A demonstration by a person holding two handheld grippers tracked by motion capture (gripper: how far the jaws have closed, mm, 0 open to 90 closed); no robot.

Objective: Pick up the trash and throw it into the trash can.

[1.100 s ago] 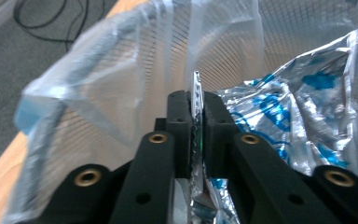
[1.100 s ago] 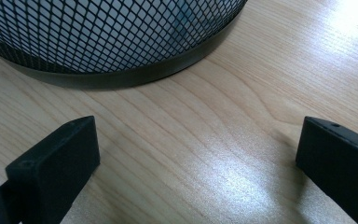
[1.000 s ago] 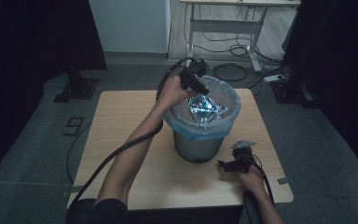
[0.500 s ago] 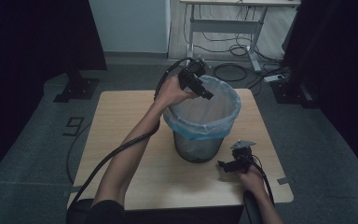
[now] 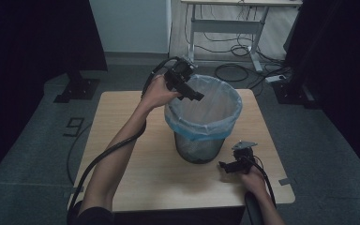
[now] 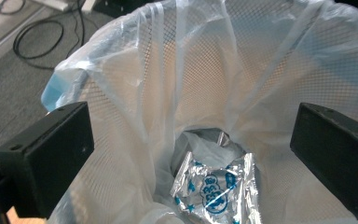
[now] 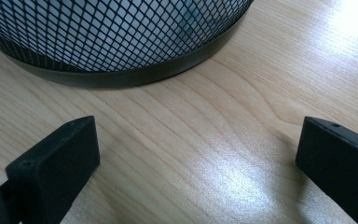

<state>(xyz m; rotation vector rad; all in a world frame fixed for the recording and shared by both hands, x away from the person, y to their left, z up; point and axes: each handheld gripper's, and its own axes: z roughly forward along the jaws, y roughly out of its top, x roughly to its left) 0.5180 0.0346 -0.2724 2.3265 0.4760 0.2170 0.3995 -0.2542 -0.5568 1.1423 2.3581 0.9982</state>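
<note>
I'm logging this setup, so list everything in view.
table: one, light wood, centre of the floor
bin: one, black mesh, on the table
bin bag: one, pale blue, lining the bin, folded over its rim
wrapper: one, silver with blue print, at the bottom of the bag
desk: one, metal-legged, behind, cables beneath
left claw: one, black, over the bin's rim, jaws just opened, nothing between
right claw: one, black, open, low beside the bin's base

Cut off and hard to read

The silver wrapper [image 6: 214,184] lies at the bottom of the lined bin [image 6: 242,60], its lower edge cropped and its blue print too small to read; the bin's mesh wall [image 7: 107,32] runs off the top edge.
</note>
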